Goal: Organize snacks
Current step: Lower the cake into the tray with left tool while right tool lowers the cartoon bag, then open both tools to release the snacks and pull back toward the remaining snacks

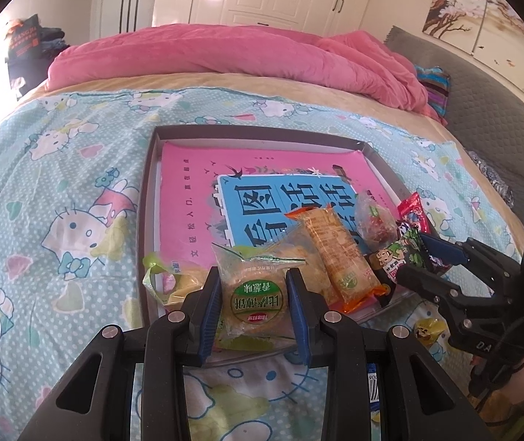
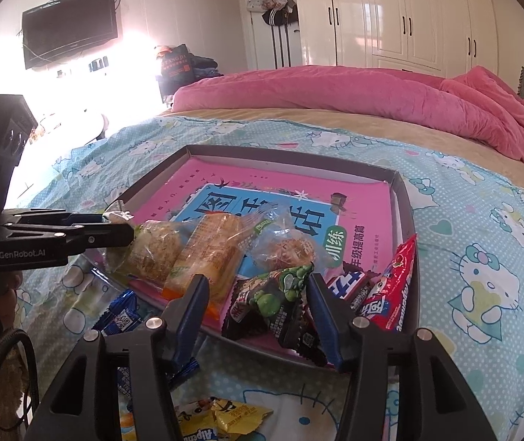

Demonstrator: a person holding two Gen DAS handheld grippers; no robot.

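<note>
A dark shallow tray (image 1: 262, 133) lies on the bed with a pink book (image 1: 195, 180) in it. My left gripper (image 1: 256, 303) is shut on a clear-wrapped round biscuit pack (image 1: 256, 296) at the tray's near edge. An orange-wrapped cake (image 1: 339, 253) and other snacks lie beside it. My right gripper (image 2: 258, 307) stands open around a black and green snack packet (image 2: 276, 297) in the tray (image 2: 405, 198). A red packet (image 2: 396, 286) lies to its right. The left gripper (image 2: 114, 233) shows at the left of the right wrist view.
Blue packets (image 2: 120, 318) and yellow packets (image 2: 232, 417) lie on the Hello Kitty sheet (image 2: 482, 257) in front of the tray. A pink duvet (image 1: 225, 51) is heaped at the far side. A grey headboard (image 1: 482, 110) stands right.
</note>
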